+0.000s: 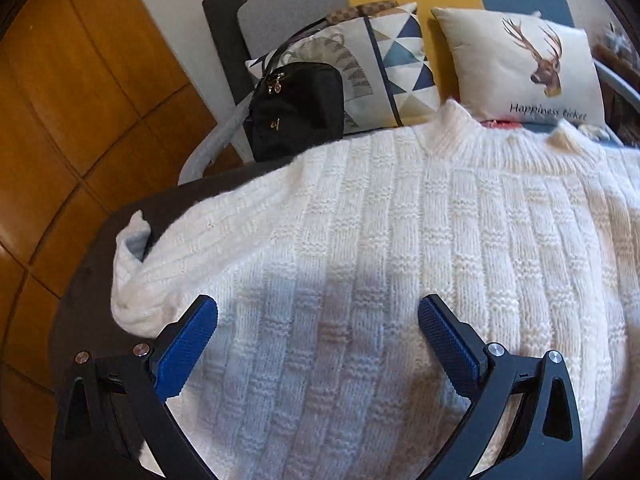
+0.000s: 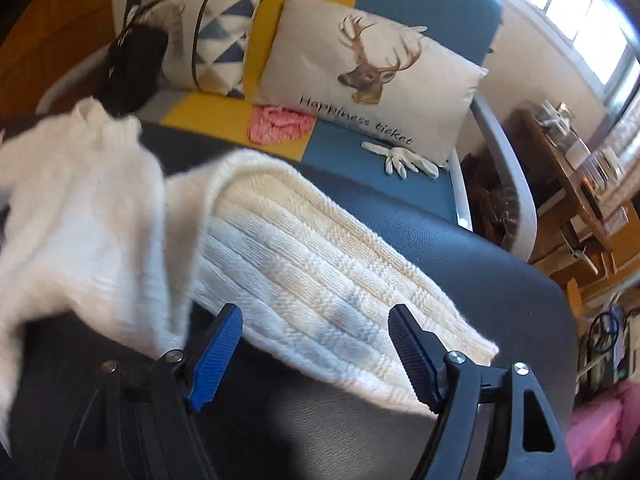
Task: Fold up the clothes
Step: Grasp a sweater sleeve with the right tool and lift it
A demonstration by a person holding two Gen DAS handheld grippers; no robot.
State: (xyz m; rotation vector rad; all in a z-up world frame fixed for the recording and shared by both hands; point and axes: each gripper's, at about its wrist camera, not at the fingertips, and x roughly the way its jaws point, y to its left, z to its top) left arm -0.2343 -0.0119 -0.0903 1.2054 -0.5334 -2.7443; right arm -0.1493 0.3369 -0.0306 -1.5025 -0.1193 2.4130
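Sweater (image 1: 380,240) flat on table (image 2: 440,232), sleeve (image 2: 320,272) splayed out (body unfolded); your left gripper (image 1: 318,316) and right gripper (image 2: 316,324) gape wide, holding nothing

I see one garment, a cream-white chunky knit sweater (image 1: 400,240) with ribbed vertical panels broken by basket-weave blocks. It lies spread flat, front up, on a dark surface, its high ribbed collar (image 1: 452,128) at the far edge. On the left, a sleeve (image 1: 192,248) runs down toward me, its cuff bunched and curled at the near-left. From my right wrist view, the other sleeve (image 2: 320,264) stretches flat toward the near right, while the body (image 2: 72,208) looks blurred.
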